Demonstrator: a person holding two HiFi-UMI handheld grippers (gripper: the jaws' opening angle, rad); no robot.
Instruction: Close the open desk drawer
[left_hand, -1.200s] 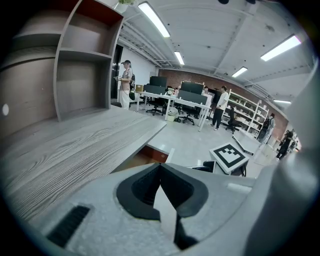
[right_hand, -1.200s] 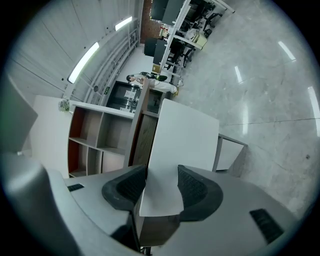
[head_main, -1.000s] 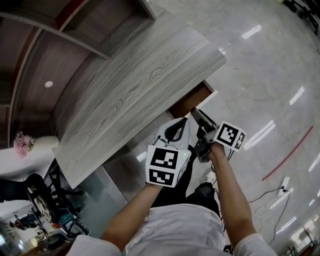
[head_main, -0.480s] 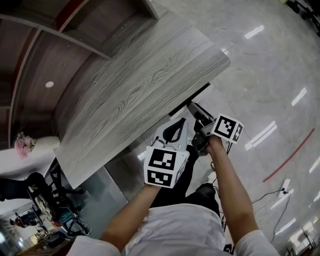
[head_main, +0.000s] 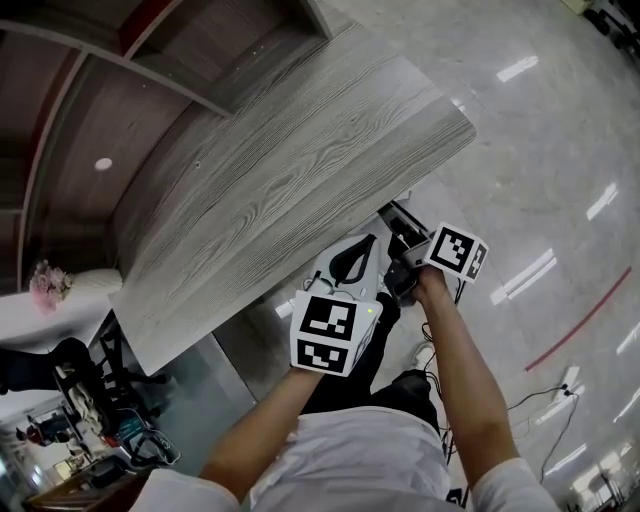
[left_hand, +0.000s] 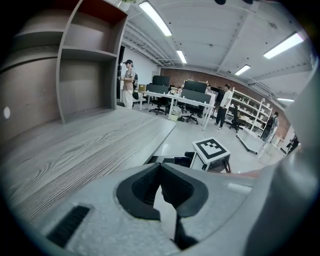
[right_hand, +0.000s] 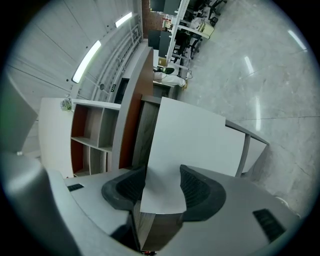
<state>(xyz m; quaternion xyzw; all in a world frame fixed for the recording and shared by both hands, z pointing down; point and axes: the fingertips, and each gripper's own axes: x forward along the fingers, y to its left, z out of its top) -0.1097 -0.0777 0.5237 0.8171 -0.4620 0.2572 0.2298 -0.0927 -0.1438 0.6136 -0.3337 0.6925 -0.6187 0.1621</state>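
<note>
Under the desk top (head_main: 290, 170), at 2 o'clock from the middle of the head view, the drawer (right_hand: 200, 140) sits almost fully in, with only a sliver of it showing past the desk edge.

- **Right gripper** (right_hand: 162, 180): the jaws sit on either side of the drawer's white front panel and look clamped on it.
- **Left gripper** (head_main: 358, 250): it hangs at 6 o'clock of the desk edge, jaws together with nothing between them, doing no work.

Risks, as I judge them:
- Pushing with the jaws clamped on the panel could pinch the right gripper between the drawer front and the desk edge.
- It could also leave the drawer short of flush.
- A push off to one side could skew the drawer on its runners and jam it.
- Letting go too soon might let it roll back out.

Hard to see:
- The drawer body and runners are hidden under the desk top in the head view.
- The remaining gap can't be judged.
- No handle is visible.
- The right gripper view is steeply tilted, so which edge of the panel is held is unclear.
</note>
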